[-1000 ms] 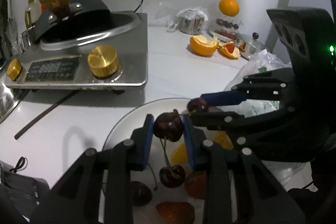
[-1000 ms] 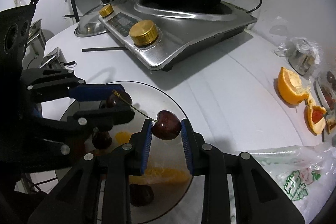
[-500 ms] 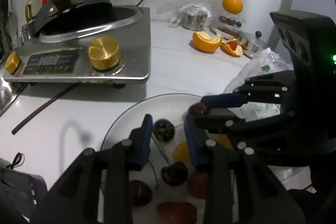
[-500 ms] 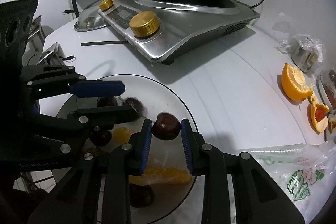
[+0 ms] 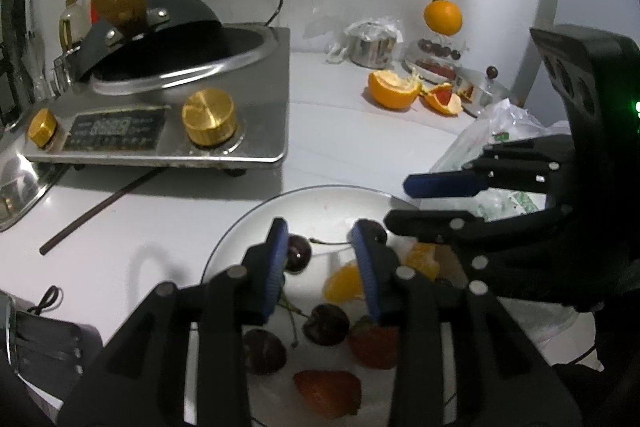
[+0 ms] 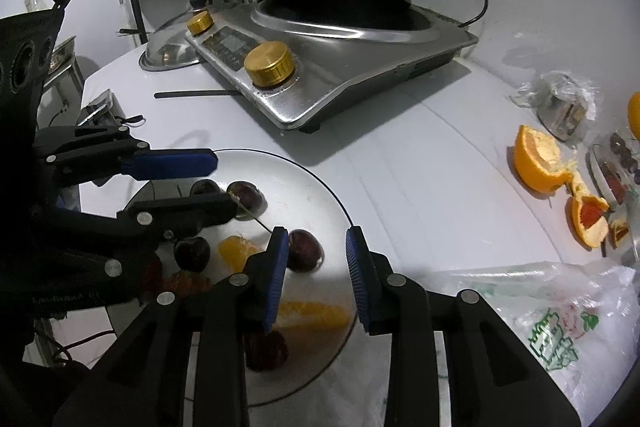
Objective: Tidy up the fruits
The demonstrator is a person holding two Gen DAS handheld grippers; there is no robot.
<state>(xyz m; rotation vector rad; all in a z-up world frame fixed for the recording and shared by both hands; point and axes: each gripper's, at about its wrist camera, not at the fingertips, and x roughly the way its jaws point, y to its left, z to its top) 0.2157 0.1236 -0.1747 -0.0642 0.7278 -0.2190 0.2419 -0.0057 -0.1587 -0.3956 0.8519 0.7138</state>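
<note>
A glass plate point(image 5: 320, 203) point(image 6: 320, 187) on the white table holds several dark cherries, orange segments point(image 5: 344, 283) point(image 6: 236, 251) and strawberries point(image 5: 328, 391). My left gripper point(image 5: 320, 247) is open and empty above the plate, with a cherry point(image 5: 298, 253) lying by its left finger. My right gripper point(image 6: 316, 251) is open and empty, with a cherry point(image 6: 306, 251) lying on the plate by its left finger. Each gripper shows in the other's view, the right one point(image 5: 432, 203) at right and the left one point(image 6: 200, 183) at left.
An induction cooker point(image 5: 160, 123) point(image 6: 328, 67) with a black wok stands behind the plate. A dark stick point(image 5: 100, 205) lies before it. Orange peels point(image 5: 394, 91) point(image 6: 536, 159), a fruit stand with an orange point(image 5: 442, 17), a metal cup point(image 5: 370, 45) and a plastic bag point(image 6: 552, 315) are at right.
Both grippers have opened and let go of their cherries, which now lie on the plate. Both grippers have pulled back a little.
</note>
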